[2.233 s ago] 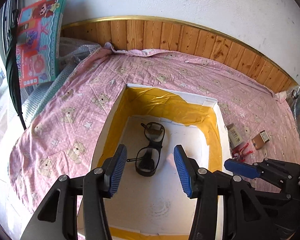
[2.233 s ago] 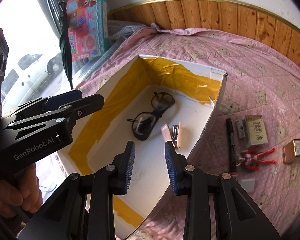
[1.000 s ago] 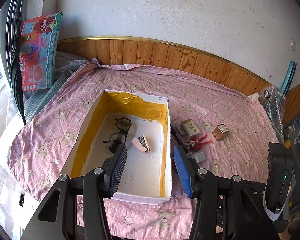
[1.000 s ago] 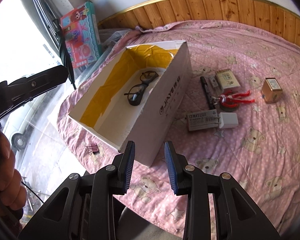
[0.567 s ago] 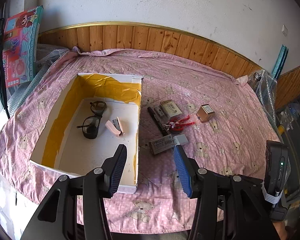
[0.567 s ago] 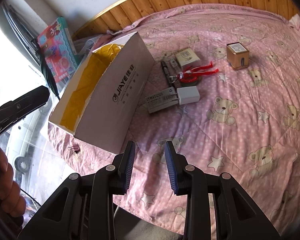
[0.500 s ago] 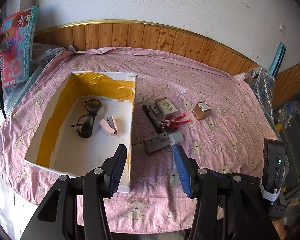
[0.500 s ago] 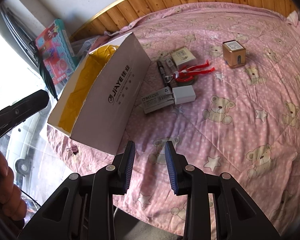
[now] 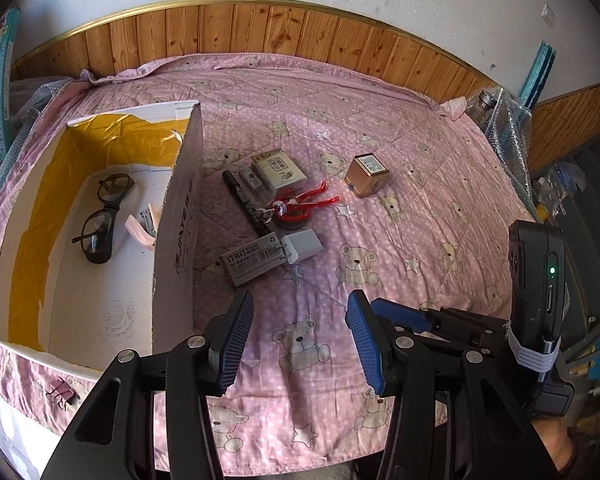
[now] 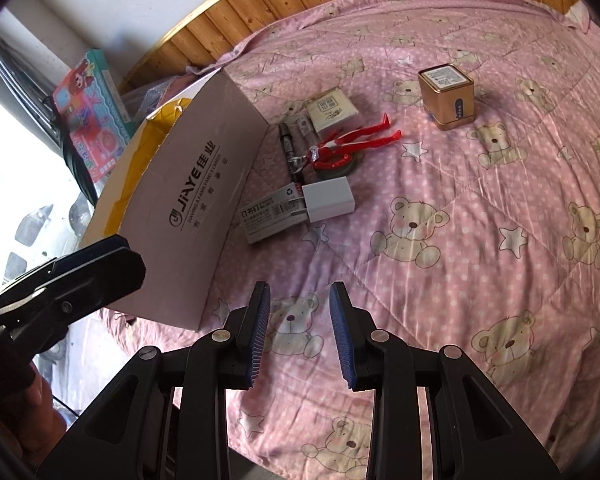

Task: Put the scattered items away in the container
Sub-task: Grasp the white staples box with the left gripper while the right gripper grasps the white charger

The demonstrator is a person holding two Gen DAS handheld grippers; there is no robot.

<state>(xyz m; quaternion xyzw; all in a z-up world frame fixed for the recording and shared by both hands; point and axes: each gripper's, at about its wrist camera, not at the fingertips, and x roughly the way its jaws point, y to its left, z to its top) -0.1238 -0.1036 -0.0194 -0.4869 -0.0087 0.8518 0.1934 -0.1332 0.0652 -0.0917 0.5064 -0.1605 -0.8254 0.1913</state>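
A white cardboard box (image 9: pixel 178 216) (image 10: pixel 196 216) lined with yellow tape stands at the left on a pink bear-print quilt. Inside lie black glasses (image 9: pixel 102 210) and a pink stapler (image 9: pixel 142 226). To its right lie a staple box (image 9: pixel 252 260) (image 10: pixel 270 212), a white charger (image 9: pixel 304 245) (image 10: pixel 328 198), a black marker (image 9: pixel 244 204) (image 10: pixel 290 148), a red toy figure (image 9: pixel 300 206) (image 10: pixel 348 140), a cream card box (image 9: pixel 278 170) (image 10: pixel 332 109) and a gold cube (image 9: pixel 366 174) (image 10: pixel 448 96). My left gripper (image 9: pixel 298 340) and right gripper (image 10: pixel 300 334) hover open and empty above the quilt's near side.
A wood-panelled wall runs behind the bed. A colourful toy box (image 10: pixel 94 114) leans at the far left. A pink binder clip (image 9: pixel 60 390) lies on the quilt's front left edge. Bubble wrap and clutter (image 9: pixel 500 120) sit at the right edge. A hand (image 10: pixel 32 420) holds the left gripper's handle.
Both grippers have drawn back from inside the box and swung right over the quilt. The pink stapler now lies in the box beside the glasses.
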